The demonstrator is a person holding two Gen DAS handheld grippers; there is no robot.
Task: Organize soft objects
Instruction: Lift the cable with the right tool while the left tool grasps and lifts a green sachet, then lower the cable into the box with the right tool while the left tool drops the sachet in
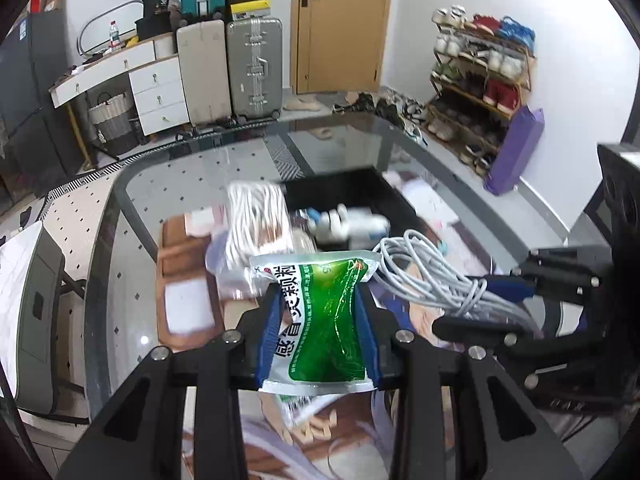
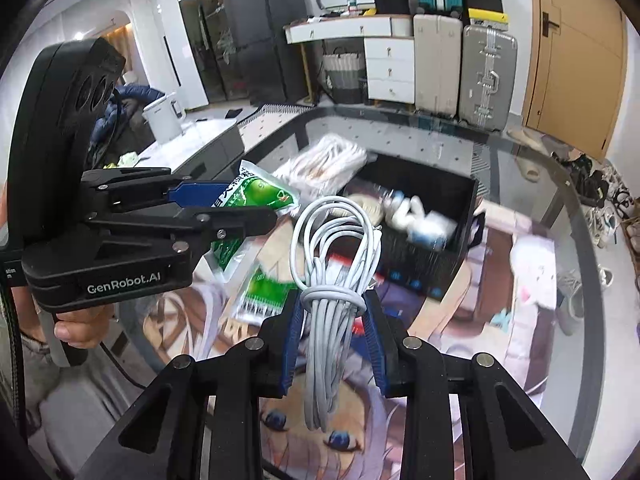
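My left gripper (image 1: 318,292) is shut on a green and white medicine sachet (image 1: 324,320), held above the glass table; the same sachet (image 2: 256,196) shows in the right wrist view, pinched in the left gripper (image 2: 240,204). My right gripper (image 2: 332,300) is shut on a bundled grey-white cable (image 2: 332,280), whose loops stick up past the fingers. In the left wrist view that cable (image 1: 424,272) hangs from the right gripper (image 1: 516,292) at the right. Ahead stands a black bin (image 2: 424,264) holding white and blue items (image 2: 416,216). A bagged white cord (image 1: 256,216) lies beside the bin.
A second green sachet (image 2: 260,292) lies on the table below the grippers. The glass table (image 1: 120,240) covers an anime-print mat. Suitcases (image 1: 254,68), white drawers (image 1: 160,92), a shoe rack (image 1: 480,80) and a wooden door (image 1: 340,24) stand beyond. A hand (image 2: 76,328) grips the left handle.
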